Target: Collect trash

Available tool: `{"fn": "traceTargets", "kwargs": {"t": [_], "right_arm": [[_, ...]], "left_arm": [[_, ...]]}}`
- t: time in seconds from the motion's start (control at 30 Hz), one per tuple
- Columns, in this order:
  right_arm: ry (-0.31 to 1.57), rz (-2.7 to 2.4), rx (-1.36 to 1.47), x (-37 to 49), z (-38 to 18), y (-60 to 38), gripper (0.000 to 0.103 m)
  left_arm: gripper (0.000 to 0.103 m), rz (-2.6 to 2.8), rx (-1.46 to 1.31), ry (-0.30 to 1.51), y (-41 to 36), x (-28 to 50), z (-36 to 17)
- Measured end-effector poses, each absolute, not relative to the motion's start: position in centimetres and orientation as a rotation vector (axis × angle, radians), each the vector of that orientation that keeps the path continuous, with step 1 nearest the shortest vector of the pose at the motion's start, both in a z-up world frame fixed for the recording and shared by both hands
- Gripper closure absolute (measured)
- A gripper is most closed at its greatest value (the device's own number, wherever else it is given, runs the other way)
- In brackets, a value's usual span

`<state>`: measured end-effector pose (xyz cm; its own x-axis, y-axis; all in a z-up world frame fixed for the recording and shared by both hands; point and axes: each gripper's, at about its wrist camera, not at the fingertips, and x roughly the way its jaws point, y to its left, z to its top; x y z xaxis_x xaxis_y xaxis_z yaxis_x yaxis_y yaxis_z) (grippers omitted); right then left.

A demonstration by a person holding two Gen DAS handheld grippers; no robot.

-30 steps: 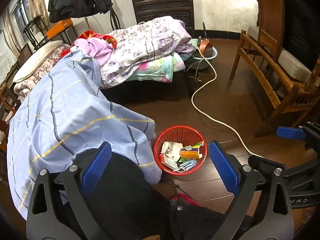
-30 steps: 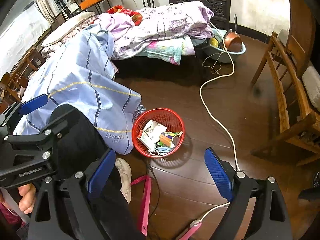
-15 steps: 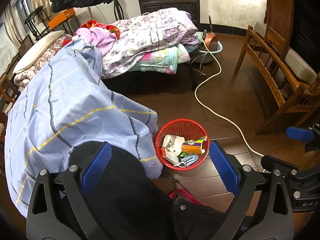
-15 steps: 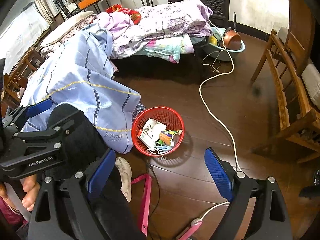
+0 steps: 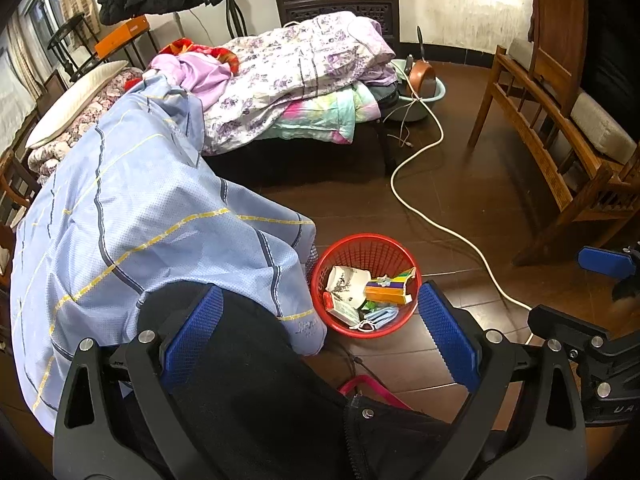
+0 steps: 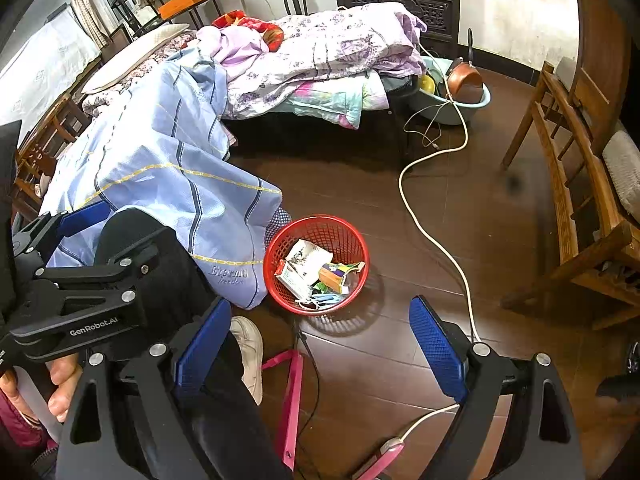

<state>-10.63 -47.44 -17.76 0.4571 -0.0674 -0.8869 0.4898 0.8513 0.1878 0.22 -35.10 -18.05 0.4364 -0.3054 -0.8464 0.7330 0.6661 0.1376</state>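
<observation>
A red mesh basket (image 5: 394, 246) stands on the dark wood floor by the hanging blue sheet; it also shows in the right wrist view (image 6: 352, 236). It holds trash: a white printed carton (image 5: 346, 280), an orange and purple box (image 5: 390, 290) and blue face masks (image 5: 380, 316). My left gripper (image 5: 320, 328) is open and empty, high above the floor, near side of the basket. My right gripper (image 6: 320, 344) is open and empty, also raised, with the basket ahead between its fingers.
A bed with a blue striped sheet (image 5: 132, 216) and floral quilts (image 5: 296, 64) fills the left. A white cable (image 5: 424, 208) runs across the floor to a basin with a copper pot (image 5: 424, 80). A wooden bench (image 5: 560, 148) stands right. Pink straps (image 6: 292, 392) and a white shoe (image 6: 250, 344) lie near.
Both views have drifted slightly; the basket sits a little further right and lower in the left view. Both grippers stay open and empty.
</observation>
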Motion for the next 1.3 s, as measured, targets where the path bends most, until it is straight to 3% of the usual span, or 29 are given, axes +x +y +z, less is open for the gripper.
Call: {"fn": "traceTargets", "kwargs": {"t": [1.3], "right_arm": [[1.045, -0.359, 0.453, -10.62, -17.71, -47.54, 0.014]], "left_arm": [[0.008, -0.685, 0.555, 0.919, -35.13, 0.43, -18.82]]}}
